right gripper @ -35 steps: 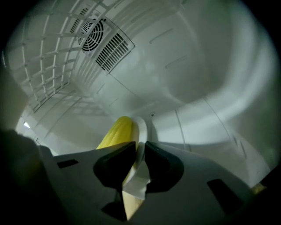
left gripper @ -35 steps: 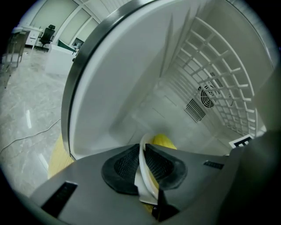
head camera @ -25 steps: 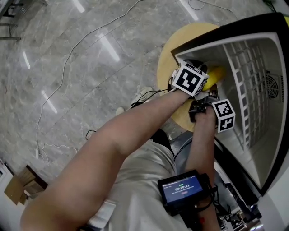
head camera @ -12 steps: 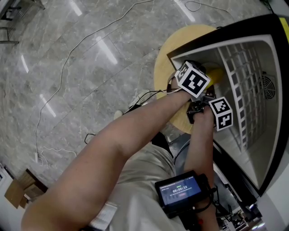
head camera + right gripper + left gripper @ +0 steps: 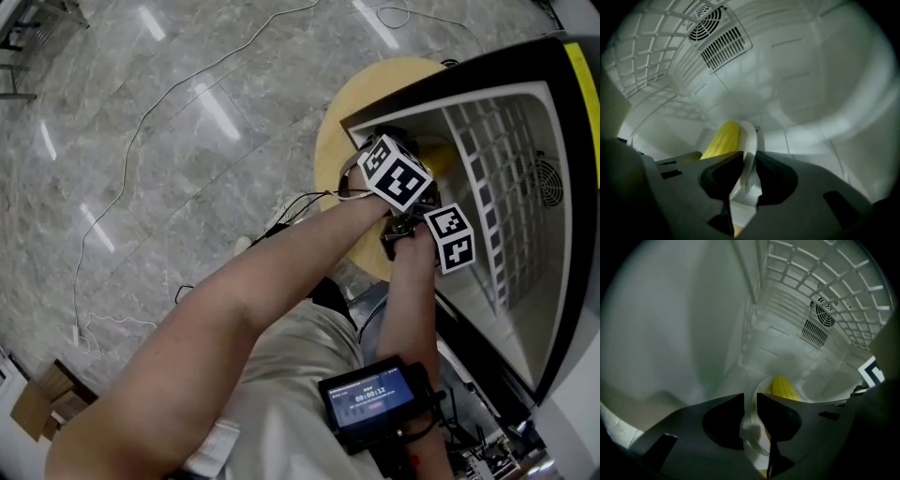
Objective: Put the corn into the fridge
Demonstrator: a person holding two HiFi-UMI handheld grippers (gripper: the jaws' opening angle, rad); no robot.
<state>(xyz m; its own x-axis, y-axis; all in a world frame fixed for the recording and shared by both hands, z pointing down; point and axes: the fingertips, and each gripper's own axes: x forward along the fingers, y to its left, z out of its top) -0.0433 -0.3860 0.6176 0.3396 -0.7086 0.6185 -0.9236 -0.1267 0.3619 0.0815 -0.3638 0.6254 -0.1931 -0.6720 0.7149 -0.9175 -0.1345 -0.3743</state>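
Note:
A yellow corn cob [image 5: 785, 387] [image 5: 723, 138] lies on a white plate [image 5: 751, 427] [image 5: 749, 133] held inside the open white fridge [image 5: 487, 66]. My left gripper [image 5: 750, 401] is shut on the plate's rim on one side. My right gripper [image 5: 749, 161] is shut on the rim on the opposite side. In the head view both marker cubes [image 5: 398, 173] [image 5: 450, 239] sit at the fridge's mouth and hide the plate; only a sliver of the corn [image 5: 439, 155] shows. The plate hangs just above the fridge floor; whether it touches is unclear.
A fan grille [image 5: 824, 317] [image 5: 705, 14] sits on the fridge's back wall beside a white wire rack [image 5: 825, 268]. A round wooden table [image 5: 337, 131] stands just outside the fridge. Cables [image 5: 141, 122] trail over the marble floor. A cardboard box [image 5: 37, 412] lies at bottom left.
Both grippers have pushed a little deeper into the fridge with the plate. The corn, plainly visible in the head view a second ago, is now mostly hidden behind the left cube.

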